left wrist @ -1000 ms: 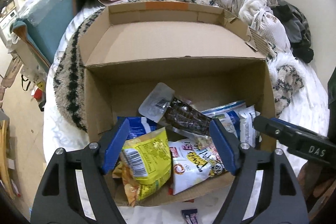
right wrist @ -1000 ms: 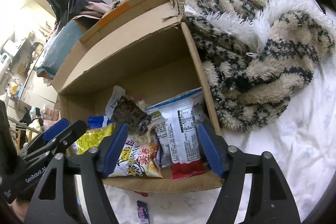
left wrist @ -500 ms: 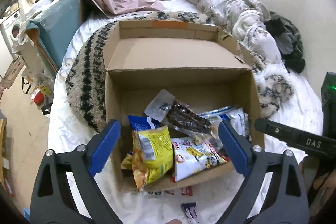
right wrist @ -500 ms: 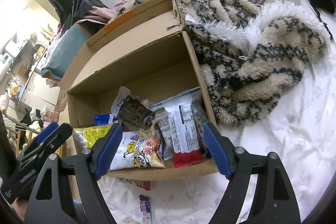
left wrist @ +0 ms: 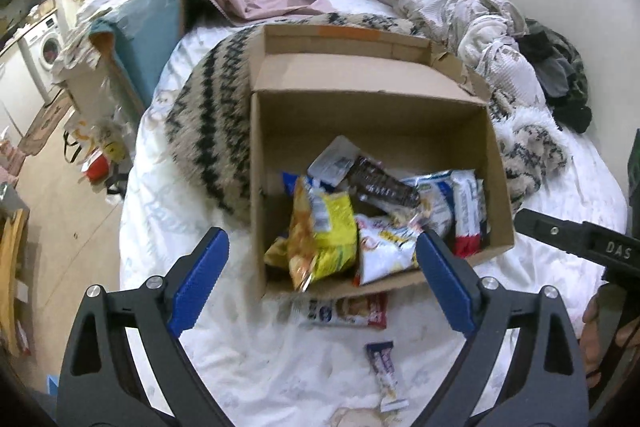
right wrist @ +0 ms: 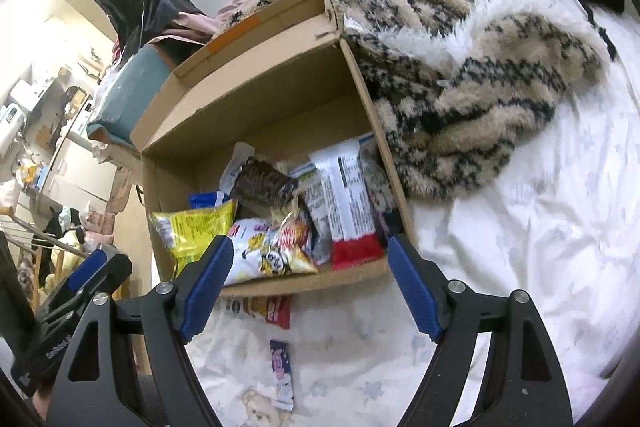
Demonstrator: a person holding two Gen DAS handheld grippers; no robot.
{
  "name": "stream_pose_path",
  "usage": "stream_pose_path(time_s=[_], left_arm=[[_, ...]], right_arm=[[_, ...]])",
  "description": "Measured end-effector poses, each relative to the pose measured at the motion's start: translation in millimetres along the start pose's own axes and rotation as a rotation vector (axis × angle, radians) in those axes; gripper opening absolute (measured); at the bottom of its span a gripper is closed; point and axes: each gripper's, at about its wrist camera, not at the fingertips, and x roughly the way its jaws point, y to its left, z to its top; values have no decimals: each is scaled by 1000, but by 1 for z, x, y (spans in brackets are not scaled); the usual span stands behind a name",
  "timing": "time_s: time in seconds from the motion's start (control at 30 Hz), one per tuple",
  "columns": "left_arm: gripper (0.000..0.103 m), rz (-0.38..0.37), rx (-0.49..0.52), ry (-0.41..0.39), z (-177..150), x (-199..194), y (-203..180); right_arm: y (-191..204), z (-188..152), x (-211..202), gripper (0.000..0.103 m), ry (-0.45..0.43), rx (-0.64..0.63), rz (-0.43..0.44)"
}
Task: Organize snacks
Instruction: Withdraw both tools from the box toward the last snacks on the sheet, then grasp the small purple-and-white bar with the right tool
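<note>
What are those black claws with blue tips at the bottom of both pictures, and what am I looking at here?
No robot here: a person holds a two-fingered grabbing tool in each hand, and each tool carries a wide-angle camera looking along its fingers. One picture comes from the left gripper, the other from the right gripper. Both stand open and hold nothing.

Ahead, on a bed with a white sheet, sits an open cardboard box of snacks: a yellow chip bag, a white bag with yellow print and a red-ended bar, among others. Two snacks lie on the sheet outside it: a flat packet against the box front, and a small stick packet nearer the cameras. A furry patterned blanket lies beside the box.
</note>
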Motion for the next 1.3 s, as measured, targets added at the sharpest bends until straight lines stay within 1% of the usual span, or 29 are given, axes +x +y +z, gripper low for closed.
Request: stream_pose_path(time_s=[0.27, 0.4, 0.5, 0.57, 0.7, 0.8, 0.93, 1.03, 1.17, 1.23, 1.3], left_arm=[[93, 20, -59, 36, -22, -7, 12], [93, 34, -86, 74, -34, -5, 16], [93, 38, -114, 109, -45, -2, 20], [93, 47, -126, 135, -54, 1, 22], [93, 63, -130, 155, -62, 4, 24], [93, 77, -134, 158, -63, 7, 27], [93, 86, -186, 173, -64, 12, 37], [93, 88, -213, 189, -64, 16, 43], [93, 101, -230, 196, -62, 19, 46], [93, 100, -237, 200, -62, 20, 48], [93, 101, -237, 204, -62, 21, 49]], right_arm=[[5, -23, -7, 82, 20, -12, 0], [7, -36, -9, 82, 37, -20, -2], [9, -47, -7, 82, 58, -28, -12], [8, -56, -1, 82, 88, -24, -5], [4, -65, 7, 82, 122, -28, -18], [-3, -68, 13, 82, 154, -3, -17], [-13, -66, 21, 82, 174, 54, -10], [-11, -70, 36, 82, 231, 53, -16], [8, -83, 62, 81, 332, -10, -18], [24, -95, 79, 76, 384, -69, -31], [39, -106, 95, 69, 434, -127, -27]])
